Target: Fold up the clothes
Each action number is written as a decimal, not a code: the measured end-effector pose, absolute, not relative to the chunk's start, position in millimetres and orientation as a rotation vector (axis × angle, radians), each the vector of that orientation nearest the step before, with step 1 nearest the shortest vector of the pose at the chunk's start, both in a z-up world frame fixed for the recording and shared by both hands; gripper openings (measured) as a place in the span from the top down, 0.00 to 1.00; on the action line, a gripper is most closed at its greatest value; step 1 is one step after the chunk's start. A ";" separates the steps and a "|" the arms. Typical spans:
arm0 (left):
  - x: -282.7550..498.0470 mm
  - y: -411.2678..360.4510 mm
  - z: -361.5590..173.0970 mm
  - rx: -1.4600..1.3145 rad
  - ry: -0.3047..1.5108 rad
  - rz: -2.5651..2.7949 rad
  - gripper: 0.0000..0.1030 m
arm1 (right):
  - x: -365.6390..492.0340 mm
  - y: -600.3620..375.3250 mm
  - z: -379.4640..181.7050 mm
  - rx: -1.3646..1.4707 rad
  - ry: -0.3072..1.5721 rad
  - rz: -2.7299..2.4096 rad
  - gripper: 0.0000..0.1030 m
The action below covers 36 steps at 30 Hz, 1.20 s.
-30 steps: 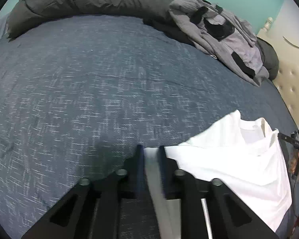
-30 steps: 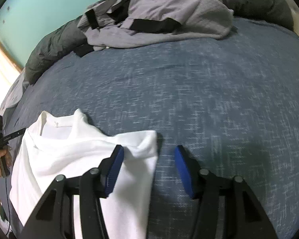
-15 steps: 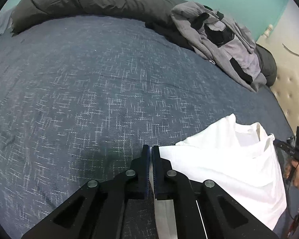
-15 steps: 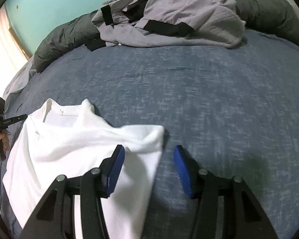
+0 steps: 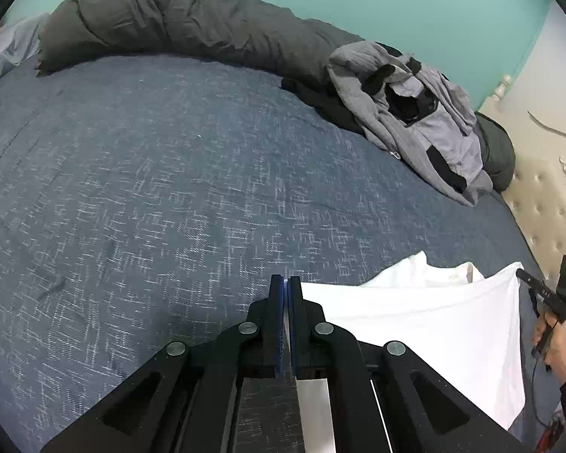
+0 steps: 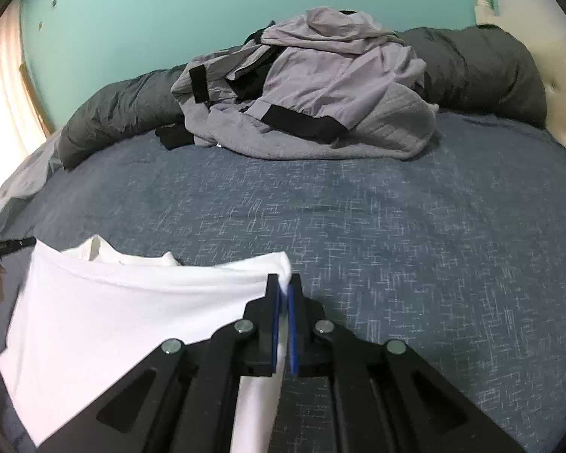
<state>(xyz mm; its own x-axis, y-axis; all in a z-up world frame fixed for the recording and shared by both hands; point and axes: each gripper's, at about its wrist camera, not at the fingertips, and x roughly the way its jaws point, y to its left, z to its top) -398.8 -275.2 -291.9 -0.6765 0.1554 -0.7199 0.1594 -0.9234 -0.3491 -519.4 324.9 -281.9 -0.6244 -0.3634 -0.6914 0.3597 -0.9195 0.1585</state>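
A white T-shirt (image 5: 426,324) lies on the blue bedspread (image 5: 169,196), its top edge pulled taut between both grippers. My left gripper (image 5: 285,283) is shut on the shirt's left corner, with white cloth running down between the pads. In the right wrist view the same T-shirt (image 6: 124,313) spreads to the left, and my right gripper (image 6: 284,283) is shut on its right corner. The collar (image 6: 98,251) shows behind the lifted edge. The other gripper appears at each view's edge, held by a hand (image 5: 551,343).
A heap of grey clothes (image 6: 313,90) with black trim lies at the far side of the bed, against a rolled dark duvet (image 5: 177,22). A cream tufted headboard (image 5: 547,196) bounds the bed on the right. Bare bedspread (image 6: 415,226) stretches between the shirt and the heap.
My right gripper closed on the shirt's right corner; it stood open around it before. Both grippers rose, lifting the shirt's top edge into a taut line. The left kept its grip.
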 end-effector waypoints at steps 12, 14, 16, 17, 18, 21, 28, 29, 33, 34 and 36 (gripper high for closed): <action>-425.1 -270.9 -305.1 1.323 0.582 -2.747 0.98 | -546.2 308.5 -308.9 1.246 0.044 -2.589 0.97; -427.9 -268.5 -310.4 1.341 0.555 -2.736 0.98 | -550.7 305.5 -315.5 1.282 0.057 -2.589 0.97; -432.0 -264.7 -320.5 1.407 0.554 -2.716 0.98 | -554.4 302.5 -323.9 1.333 0.067 -2.576 0.97; -434.1 -261.7 -326.0 1.445 0.543 -2.699 0.98 | -555.9 300.5 -328.5 1.360 0.077 -2.568 0.97; -434.0 -259.1 -328.4 1.453 0.514 -2.690 0.97 | -555.7 300.2 -330.2 1.362 0.063 -2.560 0.97; -426.9 -261.0 -326.2 1.433 0.547 -2.694 0.97 | -551.1 307.9 -325.0 1.334 -0.017 -2.555 0.95; -377.8 -275.3 -297.6 1.393 0.698 -2.689 0.76 | -518.3 346.1 -287.1 1.268 -0.299 -2.528 0.66; -367.4 -274.4 -293.8 1.393 0.720 -2.698 0.76 | -508.2 351.4 -282.8 1.265 -0.333 -2.509 0.66; -321.9 -263.0 -283.3 1.441 0.770 -2.727 0.70 | -457.8 369.6 -275.5 1.290 -0.400 -2.425 0.66; -308.6 -257.3 -282.0 1.463 0.774 -2.730 0.69 | -444.4 373.6 -276.7 1.302 -0.408 -2.400 0.66; -282.5 -245.3 -279.1 1.505 0.780 -2.740 0.66 | -413.1 380.1 -280.2 1.340 -0.402 -2.376 0.66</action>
<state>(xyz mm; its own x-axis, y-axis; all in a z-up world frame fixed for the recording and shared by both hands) -282.5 -245.3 -279.1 -0.5611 0.2941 -0.7737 0.1573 -0.8798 -0.4485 -413.1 380.1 -280.2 -0.4721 -0.4595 -0.7523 0.1863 -0.8861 0.4244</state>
